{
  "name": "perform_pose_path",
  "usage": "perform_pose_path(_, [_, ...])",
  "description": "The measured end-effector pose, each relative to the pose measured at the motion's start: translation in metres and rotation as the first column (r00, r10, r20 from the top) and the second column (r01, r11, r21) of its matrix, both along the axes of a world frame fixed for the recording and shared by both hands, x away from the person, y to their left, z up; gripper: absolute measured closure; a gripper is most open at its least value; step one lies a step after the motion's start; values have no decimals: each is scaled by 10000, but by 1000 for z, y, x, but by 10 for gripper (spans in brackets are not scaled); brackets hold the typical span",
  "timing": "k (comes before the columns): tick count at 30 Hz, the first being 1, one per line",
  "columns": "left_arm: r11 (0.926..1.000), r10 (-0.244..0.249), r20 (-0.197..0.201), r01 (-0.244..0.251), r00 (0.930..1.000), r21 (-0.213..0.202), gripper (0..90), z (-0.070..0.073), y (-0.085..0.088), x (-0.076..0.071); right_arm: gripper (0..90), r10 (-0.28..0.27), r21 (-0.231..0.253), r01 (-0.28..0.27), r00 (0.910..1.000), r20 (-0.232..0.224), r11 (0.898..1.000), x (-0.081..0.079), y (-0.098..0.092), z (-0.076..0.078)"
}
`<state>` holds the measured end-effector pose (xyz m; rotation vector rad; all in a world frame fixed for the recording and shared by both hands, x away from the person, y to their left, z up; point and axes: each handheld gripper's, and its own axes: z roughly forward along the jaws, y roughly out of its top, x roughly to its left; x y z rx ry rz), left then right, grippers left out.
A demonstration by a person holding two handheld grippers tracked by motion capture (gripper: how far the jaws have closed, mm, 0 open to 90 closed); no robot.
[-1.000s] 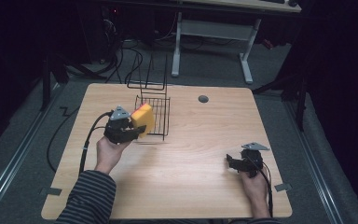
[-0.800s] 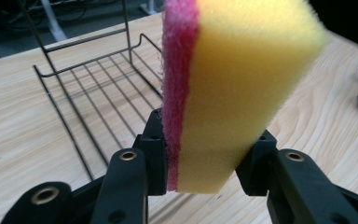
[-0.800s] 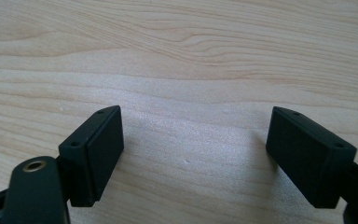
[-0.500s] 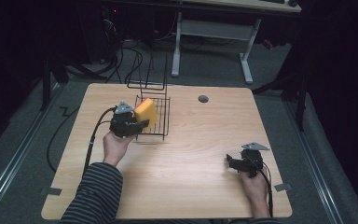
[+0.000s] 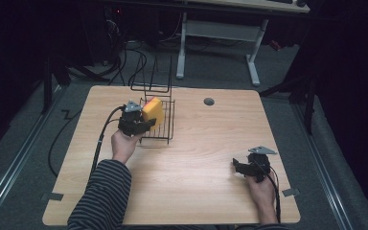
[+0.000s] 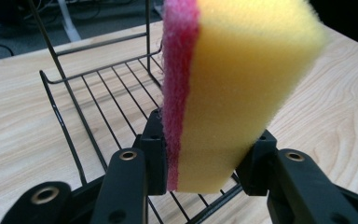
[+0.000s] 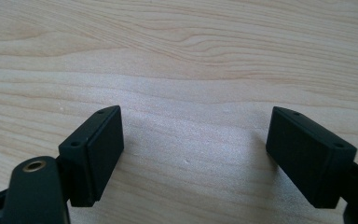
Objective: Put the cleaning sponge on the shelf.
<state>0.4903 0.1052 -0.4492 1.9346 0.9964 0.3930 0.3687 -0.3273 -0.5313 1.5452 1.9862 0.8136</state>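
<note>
A yellow sponge (image 6: 242, 93) with a pink scouring side stands upright between the jaws of my left gripper (image 6: 207, 161), which is shut on it. In the high view the left gripper (image 5: 141, 122) holds the sponge (image 5: 153, 111) over the left part of a black wire rack (image 5: 165, 125) on the wooden table (image 5: 196, 158). The rack's wire floor (image 6: 116, 98) lies just beyond and below the sponge. My right gripper (image 5: 242, 167) rests near the table's right front, jaws open, with bare wood between its pads (image 7: 102, 149).
A dark round grommet hole (image 5: 209, 101) sits near the table's far edge. Cables trail off the table's left side and over the floor behind. A desk frame (image 5: 220, 33) stands beyond the table.
My left gripper has carried the sponge forward and to the right, from beside the rack to over its left part. The right gripper has stayed put.
</note>
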Motion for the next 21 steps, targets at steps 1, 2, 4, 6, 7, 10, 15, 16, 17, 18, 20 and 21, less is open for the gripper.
perform_pose_path(1, [10000, 15, -2, -15, 10000, -17, 614, -1, -1, 2, 190, -1, 1, 1, 10000, -2, 10000, 0, 0, 0])
perform_pose_path(2, [10000, 19, -11, -19, 10000, -20, 614, -2, -3, 3, 190, -1, 1, 1, 10000, -4, 10000, 0, 0, 0])
perform_pose_path(4, [9999, 60, 54, -61, 10000, 141, 614, -4, -6, 7, 190, 3, 0, -3, 10000, 0, 10000, 0, 0, 0])
perform_pose_path(6, [9998, 94, -16, -94, 10000, 156, 614, -7, -9, 12, 190, 2, 0, -2, 10000, -1, 10000, 0, 0, 0])
perform_pose_path(7, [9998, 121, -49, -120, 9999, 156, 614, -9, -11, 14, 191, -10, 11, 10, 10000, -9, 10000, 0, 0, 0])
perform_pose_path(10, [9995, 249, -21, -248, 9997, 208, 614, -14, -15, 18, 191, -30, 19, 30, 10000, -24, 10000, 0, 0, 0])
perform_pose_path(15, [9975, 530, -249, -518, 9983, 488, 613, -25, -15, 26, 191, -37, 30, 37, 10000, -33, 10000, 0, 0, 0])
perform_pose_path(16, [9971, 552, -249, -538, 9982, 542, 613, -27, -15, 26, 191, -27, 20, 27, 10000, -25, 10000, 0, 0, 0])
perform_pose_path(17, [9965, 568, -216, -553, 9982, 632, 613, -27, -15, 27, 191, -26, 18, 26, 10000, -25, 10000, 0, 0, 0])
perform_pose_path(18, [9958, 576, -186, -561, 9982, 724, 612, -28, -15, 27, 191, -12, 15, 12, 10000, -15, 10000, 0, 0, 0])
perform_pose_path(20, [9946, 593, -145, -579, 9981, 863, 612, -30, -15, 28, 191, -23, 15, 23, 10000, -21, 10000, 0, 0, 0])
perform_pose_path(21, [9946, 591, -124, -578, 9982, 857, 611, -30, -15, 28, 191, -36, 29, 37, 10000, -33, 10000, 0, 0, 0])
